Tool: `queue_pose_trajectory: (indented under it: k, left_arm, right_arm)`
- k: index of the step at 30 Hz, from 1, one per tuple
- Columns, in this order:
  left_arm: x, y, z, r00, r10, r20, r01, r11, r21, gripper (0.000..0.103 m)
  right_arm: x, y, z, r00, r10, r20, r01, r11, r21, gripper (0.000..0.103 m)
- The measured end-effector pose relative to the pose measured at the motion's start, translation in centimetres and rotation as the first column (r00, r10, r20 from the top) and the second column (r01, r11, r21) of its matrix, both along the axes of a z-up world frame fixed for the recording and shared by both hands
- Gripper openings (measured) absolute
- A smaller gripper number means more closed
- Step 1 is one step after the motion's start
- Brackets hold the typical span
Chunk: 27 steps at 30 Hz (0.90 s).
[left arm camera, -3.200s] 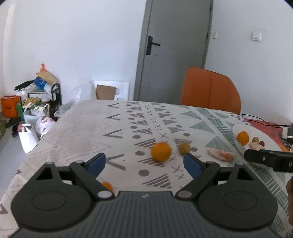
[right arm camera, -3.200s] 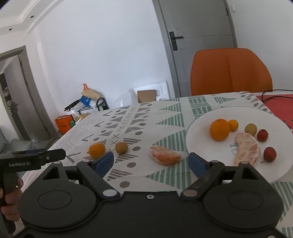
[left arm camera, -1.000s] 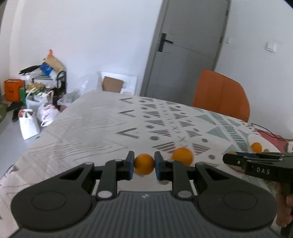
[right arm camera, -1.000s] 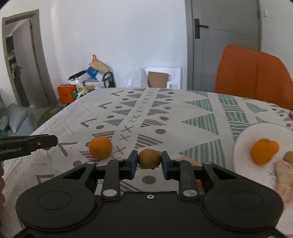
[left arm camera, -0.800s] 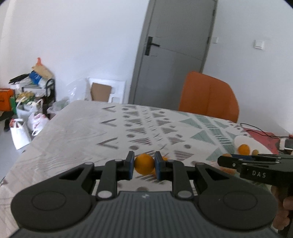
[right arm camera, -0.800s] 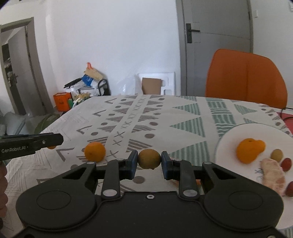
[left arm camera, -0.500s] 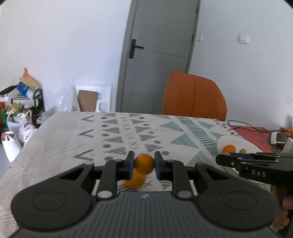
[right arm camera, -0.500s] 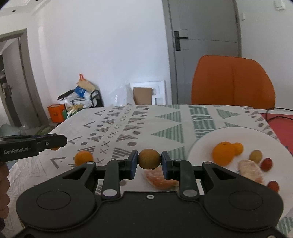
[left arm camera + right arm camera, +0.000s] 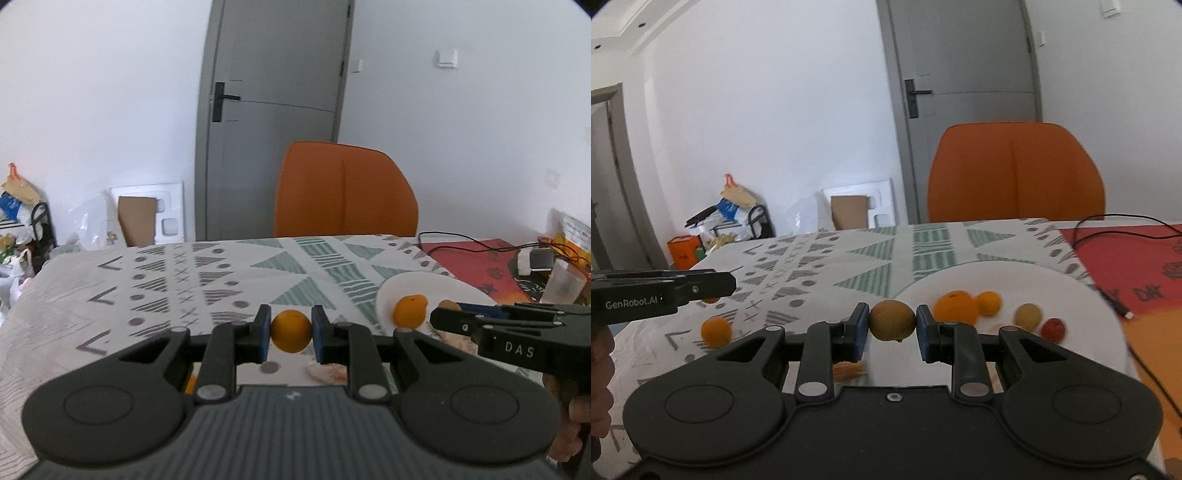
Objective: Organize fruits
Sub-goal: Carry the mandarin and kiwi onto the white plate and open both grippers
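My left gripper (image 9: pixel 290 332) is shut on a small orange fruit (image 9: pixel 290 331) and holds it above the patterned tablecloth. My right gripper (image 9: pixel 892 320) is shut on a brown-green round fruit (image 9: pixel 892 319) held just left of the white plate (image 9: pixel 1082 295). The plate holds an orange (image 9: pixel 955 306), a smaller orange fruit (image 9: pixel 988 302), a yellowish fruit (image 9: pixel 1028 315) and a red fruit (image 9: pixel 1053 329). Another orange (image 9: pixel 716 331) lies on the cloth at the left. A peeled citrus segment (image 9: pixel 847 370) lies on the cloth under my right gripper.
An orange chair (image 9: pixel 345 190) stands behind the table's far edge. A red mat (image 9: pixel 1137 266) with a black cable (image 9: pixel 1126 221) covers the table's right side. A plastic cup (image 9: pixel 565 282) and a charger (image 9: pixel 535 260) sit at far right. Bags clutter the floor at left (image 9: pixel 731 214).
Both grippers closed on their fruits, lifted them and swung right toward the plate. The plate has grown nearer in both views.
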<state>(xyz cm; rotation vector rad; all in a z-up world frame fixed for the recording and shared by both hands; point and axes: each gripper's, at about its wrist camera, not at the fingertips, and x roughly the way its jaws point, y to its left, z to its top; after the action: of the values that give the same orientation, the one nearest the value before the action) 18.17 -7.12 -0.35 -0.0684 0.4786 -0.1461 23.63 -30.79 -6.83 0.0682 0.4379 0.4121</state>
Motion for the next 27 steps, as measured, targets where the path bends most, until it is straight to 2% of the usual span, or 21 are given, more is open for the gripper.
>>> queue_pose_trajectory:
  k: [9, 27]
  left_arm:
    - [2.0, -4.1, 0.4, 0.998, -0.063, 0.008, 0.063, 0.998, 0.031, 0.021]
    - [5.9, -9.7, -0.9, 0.984, -0.174, -0.022, 0.175, 0.984, 0.032, 0.021]
  right_arm:
    - [1.4, -4.4, -1.2, 0.995, -0.099, -0.017, 0.100, 0.992, 0.081, 0.026]
    - [2.5, -7.8, -2.3, 0.976, -0.210, -0.052, 0.213, 0.973, 0.088, 0.026]
